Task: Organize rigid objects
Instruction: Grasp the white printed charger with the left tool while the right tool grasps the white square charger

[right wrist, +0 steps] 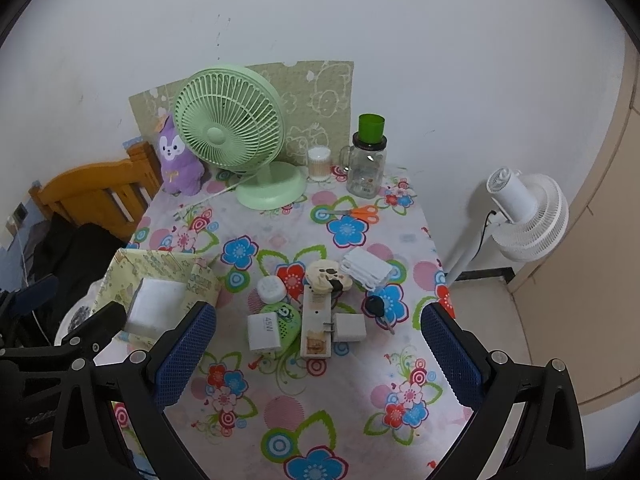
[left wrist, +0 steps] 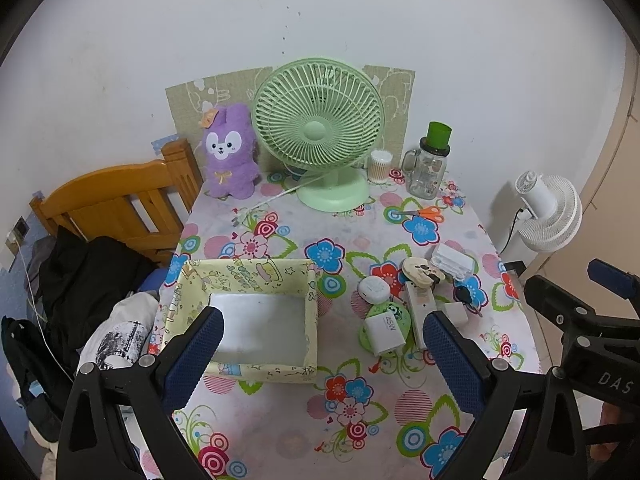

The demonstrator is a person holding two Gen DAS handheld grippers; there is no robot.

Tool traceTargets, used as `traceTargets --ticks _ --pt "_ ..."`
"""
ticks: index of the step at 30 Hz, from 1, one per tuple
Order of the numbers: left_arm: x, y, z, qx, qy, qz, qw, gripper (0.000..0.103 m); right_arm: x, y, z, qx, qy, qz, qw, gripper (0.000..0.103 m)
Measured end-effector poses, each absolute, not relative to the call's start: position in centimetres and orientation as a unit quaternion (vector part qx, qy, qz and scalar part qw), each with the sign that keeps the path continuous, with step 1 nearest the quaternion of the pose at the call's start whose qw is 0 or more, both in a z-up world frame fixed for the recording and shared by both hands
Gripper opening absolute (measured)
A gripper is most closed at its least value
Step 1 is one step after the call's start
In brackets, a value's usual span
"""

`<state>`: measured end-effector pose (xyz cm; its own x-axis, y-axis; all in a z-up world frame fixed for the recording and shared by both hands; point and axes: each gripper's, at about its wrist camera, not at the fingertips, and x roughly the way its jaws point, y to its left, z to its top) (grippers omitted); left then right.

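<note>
Left gripper (left wrist: 322, 336): spread wide, holding nothing, above box (left wrist: 244, 276).
Right gripper (right wrist: 318, 338): spread wide, holding nothing, above charger (right wrist: 263, 332).

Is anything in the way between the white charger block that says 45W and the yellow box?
Nothing visible: only bare flowered tablecloth lies between the white 45W charger block and the open, empty yellow paper-covered box beside it.

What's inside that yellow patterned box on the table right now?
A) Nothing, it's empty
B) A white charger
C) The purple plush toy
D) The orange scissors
A: the left wrist view shows only the bare pale floor of the yellow box, while the charger marked 45W, the orange scissors and the purple plush all sit outside it on the flowered table.
</note>
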<state>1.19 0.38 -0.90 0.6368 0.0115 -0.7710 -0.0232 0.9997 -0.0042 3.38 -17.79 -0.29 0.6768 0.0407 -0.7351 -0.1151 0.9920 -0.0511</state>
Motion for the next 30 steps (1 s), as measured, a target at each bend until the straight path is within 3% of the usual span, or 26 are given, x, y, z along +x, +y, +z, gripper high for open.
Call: traceTargets --ticks 15,30 --pt "4.7 -2.1 -4.6 -0.019 0.458 0.008 0.889 0.100 7.2 -19.8 -3.1 -0.058 0.434 0.062 0.897 0.103" --pt "8.3 -5.9 -12.2 -0.009 0.517 -0.007 0.856 0.099 12.0 -23.1 -10.4 -0.063 0.492 0.064 0.866 0.097"
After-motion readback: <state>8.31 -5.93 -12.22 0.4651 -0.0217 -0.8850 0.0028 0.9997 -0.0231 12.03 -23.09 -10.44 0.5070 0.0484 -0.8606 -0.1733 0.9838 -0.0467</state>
